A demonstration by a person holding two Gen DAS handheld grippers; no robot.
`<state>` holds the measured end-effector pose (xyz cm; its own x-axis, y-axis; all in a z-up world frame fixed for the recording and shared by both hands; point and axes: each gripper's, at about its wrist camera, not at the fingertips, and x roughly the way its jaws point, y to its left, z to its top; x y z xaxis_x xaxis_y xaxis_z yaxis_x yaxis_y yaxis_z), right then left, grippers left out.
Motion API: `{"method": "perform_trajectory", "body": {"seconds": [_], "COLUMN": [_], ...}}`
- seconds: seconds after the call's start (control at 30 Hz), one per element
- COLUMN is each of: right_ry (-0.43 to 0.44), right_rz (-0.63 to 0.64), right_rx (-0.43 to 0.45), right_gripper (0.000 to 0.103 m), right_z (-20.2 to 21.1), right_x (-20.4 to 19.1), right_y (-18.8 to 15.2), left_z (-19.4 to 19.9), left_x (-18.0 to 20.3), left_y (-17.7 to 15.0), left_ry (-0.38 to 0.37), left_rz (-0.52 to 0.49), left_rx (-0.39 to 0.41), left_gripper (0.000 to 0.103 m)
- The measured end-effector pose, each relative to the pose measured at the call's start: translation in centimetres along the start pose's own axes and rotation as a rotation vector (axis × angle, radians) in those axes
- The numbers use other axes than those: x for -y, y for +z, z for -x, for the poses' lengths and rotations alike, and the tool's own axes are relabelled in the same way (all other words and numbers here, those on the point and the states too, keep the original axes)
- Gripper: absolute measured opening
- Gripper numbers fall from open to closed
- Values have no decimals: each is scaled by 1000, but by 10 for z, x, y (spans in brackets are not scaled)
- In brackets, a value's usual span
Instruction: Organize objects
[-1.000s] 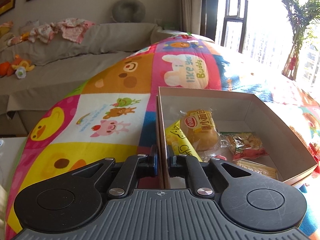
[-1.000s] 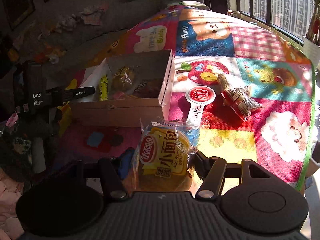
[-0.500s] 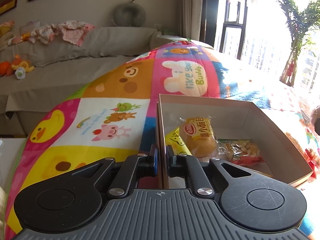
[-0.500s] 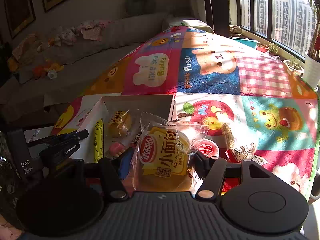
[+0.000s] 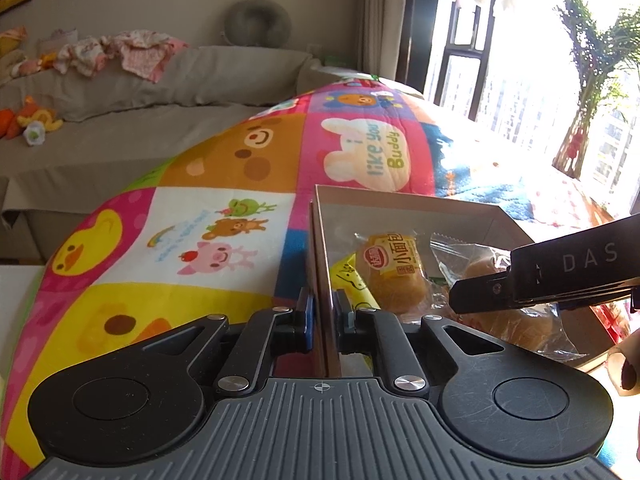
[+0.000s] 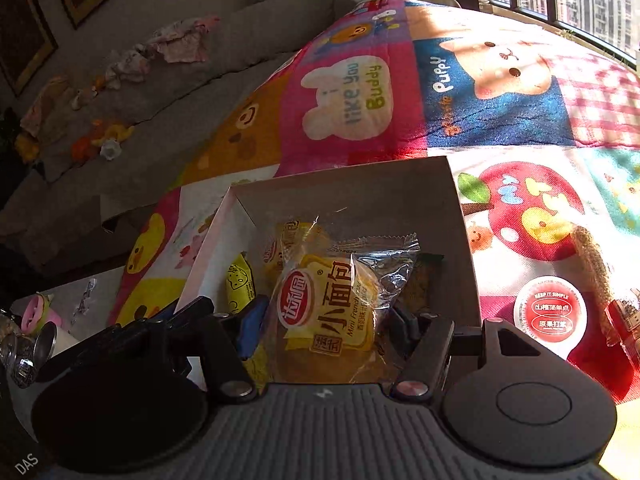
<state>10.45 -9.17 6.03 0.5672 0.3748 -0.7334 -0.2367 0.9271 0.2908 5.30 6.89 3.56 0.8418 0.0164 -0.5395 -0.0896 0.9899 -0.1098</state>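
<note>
A cardboard box (image 5: pixel 404 206) (image 6: pixel 352 184) lies open on the colourful play mat. My left gripper (image 5: pixel 322 312) is shut on the box's near left wall. My right gripper (image 6: pixel 326 316) is shut on a wrapped mini bread bun (image 6: pixel 328 312) and holds it over the box's inside; the bun (image 5: pixel 512 304) and the right gripper's side (image 5: pixel 560 276) also show in the left wrist view. In the box lie another bread bun (image 5: pixel 394 270) (image 6: pixel 296 240), a yellow snack packet (image 5: pixel 352 280) (image 6: pixel 240 284) and other wrapped snacks partly hidden.
On the mat right of the box lie a round red-labelled lid (image 6: pixel 552 312), a long wrapped snack (image 6: pixel 592 260) and a red packet (image 6: pixel 624 324). A grey sofa (image 5: pixel 140 92) with clothes and toys stands behind. A potted plant (image 5: pixel 592 80) stands by the window.
My right gripper has carried the bread bun from above the mat to over the box and lower. My left gripper has stayed clamped on the box wall.
</note>
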Motion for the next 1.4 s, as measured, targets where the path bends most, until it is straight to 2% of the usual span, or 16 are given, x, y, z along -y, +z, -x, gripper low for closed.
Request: {"method": "perform_trajectory", "body": {"seconds": [0.1,0.23,0.3,0.43,0.57,0.7,0.77,0.83,0.97,1.07,1.2,1.4], "right_ry": [-19,-36,-42,-60,-149,-195,-217,-222,-184,-172,-200,-228], "right_rz": [12,34,49,78,60,-52,-105,-148,-217,-216,-165,-96], "right_rx": [-8,20,41,146,207,156,107,64,30,26,8,4], "right_gripper": [63,75,75,77,80,78,65,56,56,56,56,54], "right_z": [-3,6,16,54,84,94,88,77,52,36,12,9], "right_x": [-2,-3,-3,9,41,91,111,125,137,136,130,126], "right_y": [-4,-6,-6,-7,-13,-23,-30,-37,-38,-33,-25,-22], "left_z": [0,0,0,0,0,0,0,0,0,0,-2,-2], "left_x": [0,0,1,3,4,2,1,1,1,1,2,2], "left_y": [0,0,1,1,1,1,1,1,0,0,-1,-1], "left_ry": [1,2,9,20,25,20,13,13,13,14,19,19], "left_rz": [-1,3,4,-3,-3,4,8,7,7,6,2,7], "left_rx": [0,-2,-6,-6,-6,-7,-7,-6,-7,-7,-15,-18], "left_gripper": [13,13,12,12,12,12,12,12,12,12,12,12]}}
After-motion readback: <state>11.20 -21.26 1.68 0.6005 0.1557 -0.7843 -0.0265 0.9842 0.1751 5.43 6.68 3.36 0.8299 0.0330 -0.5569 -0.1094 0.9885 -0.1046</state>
